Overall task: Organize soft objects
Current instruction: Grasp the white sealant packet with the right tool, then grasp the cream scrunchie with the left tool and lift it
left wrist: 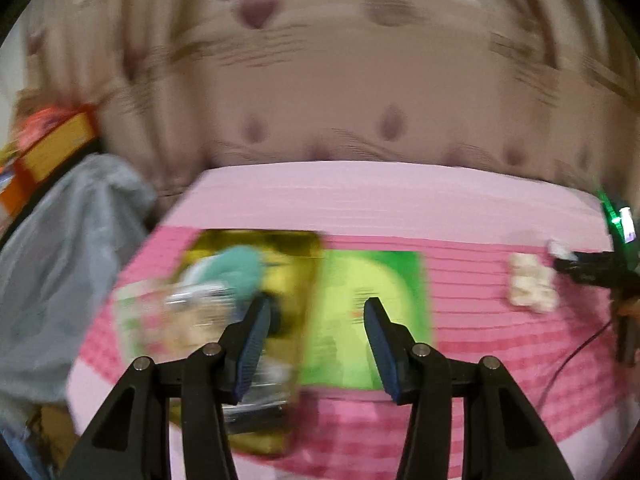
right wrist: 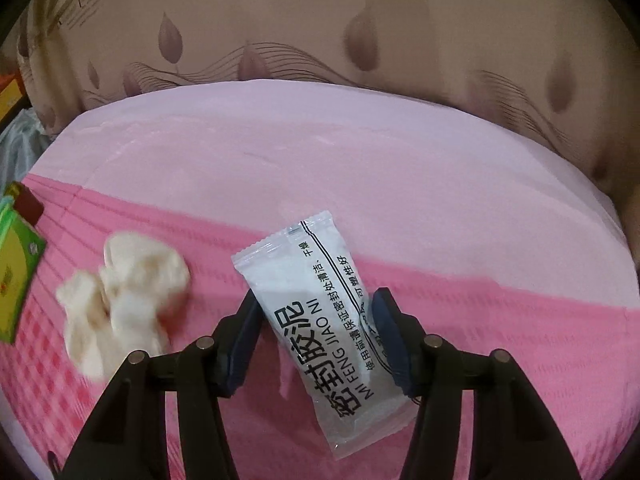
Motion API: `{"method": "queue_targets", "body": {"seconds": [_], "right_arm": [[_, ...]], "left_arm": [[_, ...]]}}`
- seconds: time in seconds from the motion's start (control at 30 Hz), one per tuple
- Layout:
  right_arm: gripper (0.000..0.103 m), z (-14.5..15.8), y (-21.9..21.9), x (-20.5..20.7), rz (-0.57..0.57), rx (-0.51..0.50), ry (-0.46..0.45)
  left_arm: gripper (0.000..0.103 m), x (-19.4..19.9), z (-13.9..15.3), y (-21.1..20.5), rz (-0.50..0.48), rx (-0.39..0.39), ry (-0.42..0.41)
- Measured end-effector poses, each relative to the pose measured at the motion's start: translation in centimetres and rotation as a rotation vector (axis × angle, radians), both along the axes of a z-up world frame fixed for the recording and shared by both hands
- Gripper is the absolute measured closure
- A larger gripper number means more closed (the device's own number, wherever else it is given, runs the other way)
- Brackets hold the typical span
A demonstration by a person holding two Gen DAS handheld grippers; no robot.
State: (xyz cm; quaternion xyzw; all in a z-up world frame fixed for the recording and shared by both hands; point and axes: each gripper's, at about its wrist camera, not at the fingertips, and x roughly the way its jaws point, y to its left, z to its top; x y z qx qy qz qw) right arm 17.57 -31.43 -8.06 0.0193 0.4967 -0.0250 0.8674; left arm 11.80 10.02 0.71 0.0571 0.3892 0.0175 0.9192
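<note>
In the right wrist view my right gripper (right wrist: 316, 304) is open around a white plastic packet with black print (right wrist: 324, 312), which lies on the pink cloth (right wrist: 500, 340) between the fingers. A cream soft lump (right wrist: 124, 296) lies to its left; it also shows in the left wrist view (left wrist: 530, 282), next to my right gripper (left wrist: 588, 268). My left gripper (left wrist: 316, 312) is open and empty above a gold box (left wrist: 288, 280) holding a teal fuzzy thing (left wrist: 236, 268) and a green card (left wrist: 372, 312). This view is blurred.
A grey plastic bag (left wrist: 60, 264) hangs at the left beside orange and yellow boxes (left wrist: 52, 144). A patterned brown curtain (right wrist: 320, 40) stands behind the pink surface. The green card's edge (right wrist: 16, 272) shows at the left of the right wrist view.
</note>
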Motion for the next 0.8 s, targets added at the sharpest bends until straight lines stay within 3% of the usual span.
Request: {"method": "queue_targets", "body": {"seconds": [0.2, 0.43, 0.57, 0.8], "right_arm": [[0.051, 0.1, -1.4, -5.8, -0.05, -0.033, -0.029], [0.051, 0.2, -1.5, -8.4, -0.07, -0.021, -0.057], [0.05, 0.1, -1.6, -8.6, -0.077, -0.022, -0.07], [0.049, -0.1, -1.9, -8.6, -0.08, -0.003, -0.072]], "left_arm": [[0.044, 1.7, -1.1, -8.8, -0.221, -0.053, 0.069], [0.044, 3.6, -4.1, -19.2, -0.453, -0.066, 0.182], [0.044, 5.8, -6.1, -23.0, -0.494, -0.097, 0.249], [0.044, 9.2, -8.8, -25.7, -0.449, -0.079, 0.301]]}}
